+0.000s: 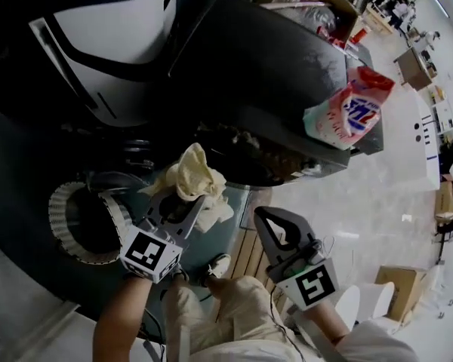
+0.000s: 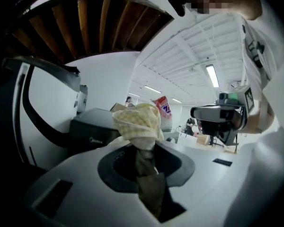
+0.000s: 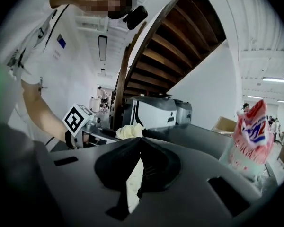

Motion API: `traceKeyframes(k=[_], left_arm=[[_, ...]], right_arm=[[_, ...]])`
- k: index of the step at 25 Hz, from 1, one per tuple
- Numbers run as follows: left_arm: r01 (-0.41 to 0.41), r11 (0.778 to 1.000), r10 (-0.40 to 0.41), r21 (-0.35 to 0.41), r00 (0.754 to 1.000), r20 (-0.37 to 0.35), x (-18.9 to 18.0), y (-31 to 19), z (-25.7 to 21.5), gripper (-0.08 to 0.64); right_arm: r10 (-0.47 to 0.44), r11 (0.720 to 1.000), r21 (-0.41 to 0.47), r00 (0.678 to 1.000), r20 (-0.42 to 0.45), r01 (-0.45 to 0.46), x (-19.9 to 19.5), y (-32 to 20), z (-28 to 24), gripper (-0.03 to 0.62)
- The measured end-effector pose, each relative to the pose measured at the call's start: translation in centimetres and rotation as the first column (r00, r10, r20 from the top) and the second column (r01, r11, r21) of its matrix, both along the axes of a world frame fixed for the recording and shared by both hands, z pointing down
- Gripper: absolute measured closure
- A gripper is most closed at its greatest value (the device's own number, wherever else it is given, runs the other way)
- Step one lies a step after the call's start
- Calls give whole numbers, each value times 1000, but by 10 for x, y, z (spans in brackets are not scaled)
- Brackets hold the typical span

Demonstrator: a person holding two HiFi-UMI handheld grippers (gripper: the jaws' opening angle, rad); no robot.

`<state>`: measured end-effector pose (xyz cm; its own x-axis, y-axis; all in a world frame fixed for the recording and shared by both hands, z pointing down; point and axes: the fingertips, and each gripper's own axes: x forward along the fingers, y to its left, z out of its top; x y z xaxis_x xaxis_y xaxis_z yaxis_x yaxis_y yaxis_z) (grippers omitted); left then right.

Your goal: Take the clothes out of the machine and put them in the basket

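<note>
Nearest the lens, lower centre of the head view: the person's legs in pale beige trousers (image 1: 238,311), with both forearms reaching up-frame. The left gripper (image 1: 187,202) is nearly closed, its jaws pinching a small pale yellow checked fabric cloth (image 1: 196,173). The left gripper view shows the jaws clamped on a dark twisted neck of fabric, with the yellow bulk bunched above the tips. The cloth hangs free, just right of the ribbed round opening of the dark front-loading washing machine (image 1: 60,202) at left of frame. It lies just below a large dark open-topped container (image 1: 309,164) at centre, probably the basket, in which crumpled items seem to lie. The right gripper (image 1: 268,216), lower right of centre, has its tips together and appears to hold nothing. A pink and white printed plastic detergent bag (image 1: 347,111) sits at upper right. The cloth is judged light, limp and non-fragile; it will fold and dangle, not hold shape. A pinch on a gathered bunch, as here, should secure it better than a single edge, which might slip or trail.
</note>
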<state>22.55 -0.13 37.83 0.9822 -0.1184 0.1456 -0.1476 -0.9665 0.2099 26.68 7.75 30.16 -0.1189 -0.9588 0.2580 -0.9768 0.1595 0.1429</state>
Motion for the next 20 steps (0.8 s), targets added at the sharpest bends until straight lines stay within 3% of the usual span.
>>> traceKeyframes(k=[6,11,15,20], left_arm=[[172,984,-170,42,984,-52,-37,9,-109,474],[357,934,-353,29,931,-92,-91,5,-152,474],[509,861,-506,-12,853,-126,-156,-5,-167,474],[677,732,-679,-81,714,-171,-259,-28,-176,474]], right_arm=[[-110,992,68,994,21,108,-15,10,-90,580],[-213,971,121,976,33,208,-42,-4,-127,580],[-334,935,133,942,17,329,-86,-34,-138,580],[-407,904,154,913,26,398,-148,-68,-161,580]])
